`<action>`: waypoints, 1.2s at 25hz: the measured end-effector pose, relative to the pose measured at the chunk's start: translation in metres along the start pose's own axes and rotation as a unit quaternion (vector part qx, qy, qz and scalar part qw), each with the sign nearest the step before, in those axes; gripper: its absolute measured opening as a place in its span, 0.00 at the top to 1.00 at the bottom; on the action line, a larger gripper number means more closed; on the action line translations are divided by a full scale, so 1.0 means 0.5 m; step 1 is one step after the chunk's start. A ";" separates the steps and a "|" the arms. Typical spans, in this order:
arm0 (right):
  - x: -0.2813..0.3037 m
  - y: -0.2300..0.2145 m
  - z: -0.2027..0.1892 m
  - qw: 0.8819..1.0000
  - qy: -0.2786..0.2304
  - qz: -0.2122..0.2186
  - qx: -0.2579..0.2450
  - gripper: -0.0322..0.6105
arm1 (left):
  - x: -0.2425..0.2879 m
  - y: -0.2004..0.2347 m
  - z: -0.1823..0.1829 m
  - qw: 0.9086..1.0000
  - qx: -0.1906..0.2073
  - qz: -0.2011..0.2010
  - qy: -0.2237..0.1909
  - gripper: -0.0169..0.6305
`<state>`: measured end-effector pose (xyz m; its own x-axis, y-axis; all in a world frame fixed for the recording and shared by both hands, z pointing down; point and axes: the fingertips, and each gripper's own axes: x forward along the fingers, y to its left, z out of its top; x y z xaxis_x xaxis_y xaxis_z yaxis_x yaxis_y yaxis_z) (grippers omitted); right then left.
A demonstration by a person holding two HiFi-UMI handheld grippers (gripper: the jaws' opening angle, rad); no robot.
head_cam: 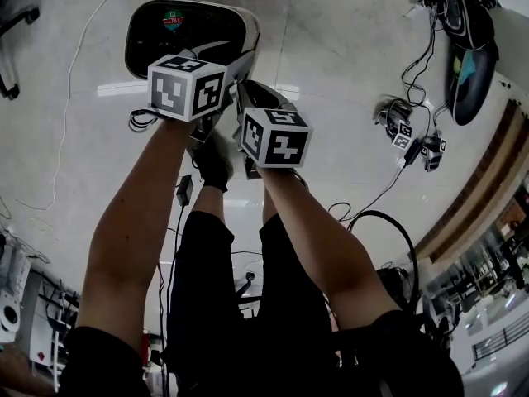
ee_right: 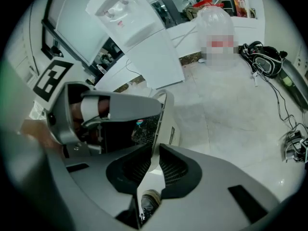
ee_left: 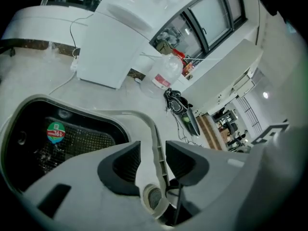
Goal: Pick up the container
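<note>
The container (head_cam: pixel 190 13) is a white tub with a dark meshed inside and a round sticker; it hangs over the floor in front of me. My left gripper (head_cam: pixel 230 71) is open, and the tub's thin white rim (ee_left: pixel 155 143) runs between its jaws (ee_left: pixel 153 160) with a small gap beside it. My right gripper (head_cam: pixel 252 98) is shut on the container rim (ee_right: pixel 166 124), its pads (ee_right: pixel 154 165) pinching the edge. In the right gripper view the left gripper (ee_right: pixel 101 112) shows over the tub.
A white water dispenser (ee_left: pixel 115 47) and a clear water jug (ee_left: pixel 166 73) stand by the wall. Cables and small devices (head_cam: pixel 413 139) lie on the pale floor at right, beside a dark device (head_cam: pixel 471 73). My legs and a shoe (ee_right: pixel 149 203) are below.
</note>
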<state>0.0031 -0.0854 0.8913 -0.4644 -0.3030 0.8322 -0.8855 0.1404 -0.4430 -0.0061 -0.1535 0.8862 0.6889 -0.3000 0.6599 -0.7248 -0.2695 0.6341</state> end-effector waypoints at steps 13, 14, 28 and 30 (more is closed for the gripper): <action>-0.048 0.122 0.031 0.981 -0.011 0.163 -0.102 0.90 | 0.002 -0.015 -0.019 0.994 -0.085 -0.061 0.030 0.77; -0.050 0.126 0.033 0.979 -0.010 0.171 -0.106 0.90 | -0.002 -0.016 -0.015 0.994 -0.089 -0.065 0.024 0.79; -0.167 0.080 0.109 0.974 -0.051 0.167 -0.147 0.90 | -0.148 0.023 0.030 0.997 -0.072 -0.018 -0.032 0.88; -0.188 0.088 0.134 0.974 -0.063 0.167 -0.139 0.90 | -0.174 0.037 0.031 0.995 -0.095 -0.016 -0.040 0.88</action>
<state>0.0087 -0.1141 0.7711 -0.7372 -0.3065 0.6021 -0.6636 0.4960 -0.5600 -0.0799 -0.1468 0.8341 0.7023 -0.3684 0.6091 -0.6821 -0.1037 0.7239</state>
